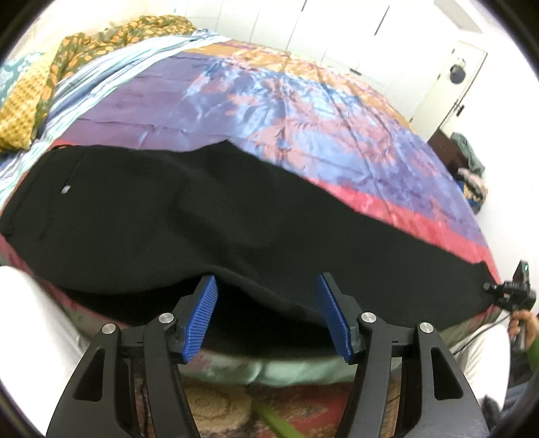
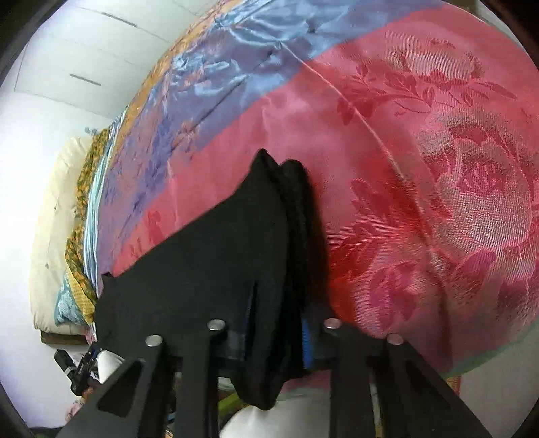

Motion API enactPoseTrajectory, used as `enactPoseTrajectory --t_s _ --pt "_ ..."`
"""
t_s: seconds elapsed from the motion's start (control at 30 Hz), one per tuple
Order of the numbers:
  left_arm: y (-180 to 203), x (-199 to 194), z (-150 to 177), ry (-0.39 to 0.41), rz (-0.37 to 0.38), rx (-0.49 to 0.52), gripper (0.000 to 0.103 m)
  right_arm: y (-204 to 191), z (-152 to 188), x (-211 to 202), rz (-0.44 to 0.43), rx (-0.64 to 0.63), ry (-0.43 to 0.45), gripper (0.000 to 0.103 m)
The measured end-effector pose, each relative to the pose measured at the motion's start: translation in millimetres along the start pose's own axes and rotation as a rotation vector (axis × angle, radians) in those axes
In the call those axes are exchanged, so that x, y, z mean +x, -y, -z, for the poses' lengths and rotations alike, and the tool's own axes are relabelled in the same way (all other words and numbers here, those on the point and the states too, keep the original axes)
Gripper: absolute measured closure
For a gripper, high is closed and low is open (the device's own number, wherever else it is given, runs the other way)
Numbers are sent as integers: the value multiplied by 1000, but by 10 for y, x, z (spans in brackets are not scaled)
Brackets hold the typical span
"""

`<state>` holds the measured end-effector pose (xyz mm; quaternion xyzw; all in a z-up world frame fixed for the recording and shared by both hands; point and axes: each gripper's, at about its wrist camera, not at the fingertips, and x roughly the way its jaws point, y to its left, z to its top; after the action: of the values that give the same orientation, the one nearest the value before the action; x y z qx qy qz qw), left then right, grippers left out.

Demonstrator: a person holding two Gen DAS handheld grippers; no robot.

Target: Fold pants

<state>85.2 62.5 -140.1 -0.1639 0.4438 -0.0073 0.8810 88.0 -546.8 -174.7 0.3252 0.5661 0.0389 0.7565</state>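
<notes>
Pants [image 1: 209,219], black and long, are laid out along the near edge of the bed [image 1: 303,111]. They are seen stretched from the left side of the bed to its right corner in the left wrist view. A small grey tag [image 1: 65,189] is seen on the cloth near the left end. The near edge of the pants is lifted a little, and a dark gap is seen under it.

The left tongs [image 1: 266,313] are held wide apart at that lifted edge. Nothing is held between the blue pads [image 1: 202,320]. The cloth is seen just past the tips, with its hem hanging between them.

The right tongs [image 2: 276,337] are squeezed on the end of the pants [image 2: 215,269], at the corner of the bed. The cloth is bunched up between the fingers, and some of it hangs down under them. Only a bit of one blue pad [image 2: 306,340] is seen beside the cloth.

The bed is covered with a shiny sheet [image 2: 421,168] in pink, blue, purple and orange, with leaves and flowers on it. A yellow and green blanket [image 1: 67,64] is piled at the far left corner of the bed. A rug [image 1: 215,404] is seen on the floor under the left tongs. White cupboards [image 1: 337,30] are seen behind the bed. The right tongs [image 1: 512,289] are also seen far right in the left wrist view, at the end of the pants.
</notes>
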Motion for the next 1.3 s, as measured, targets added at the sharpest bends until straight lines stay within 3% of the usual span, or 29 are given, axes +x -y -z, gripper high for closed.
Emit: enactPoseTrajectory --t_s 0.1,0.27,0.37,0.47,0.57,0.63,0.77,0.9,1.03,1.17,1.3 --pt "-28 -50 3 -18 3 -8 40 -134 74 -121 -55 -9 29 86" --pt "-398 -129 280 -136 -22 -162 41 -230 136 -255 -117 26 109 86" --pt "-571 -316 300 -128 -25 -243 41 -165 156 -292 -194 109 171 86" --pt "-485 -590 252 -68 -29 -197 41 -107 219 -335 -273 170 206 86" --pt "-239 -700 107 1 -2 -79 37 -258 276 -363 -329 159 209 86" --pt "-98 -567 -16 6 71 -31 30 -431 296 -383 -374 128 203 86" --pt "101 116 -186 -15 200 -1 30 -813 349 -336 -486 99 203 86" --pt "106 774 -70 -196 134 26 38 -1196 441 -143 -591 98 186 86" --pt "18 674 -35 -180 144 35 43 -1587 552 164 -703 114 154 86" --pt "-258 417 -82 -121 165 -77 42 -2052 604 616 -749 94 64 86" --pt "-503 217 -164 -37 112 -157 40 -2551 659 1051 -767 64 -20 86"
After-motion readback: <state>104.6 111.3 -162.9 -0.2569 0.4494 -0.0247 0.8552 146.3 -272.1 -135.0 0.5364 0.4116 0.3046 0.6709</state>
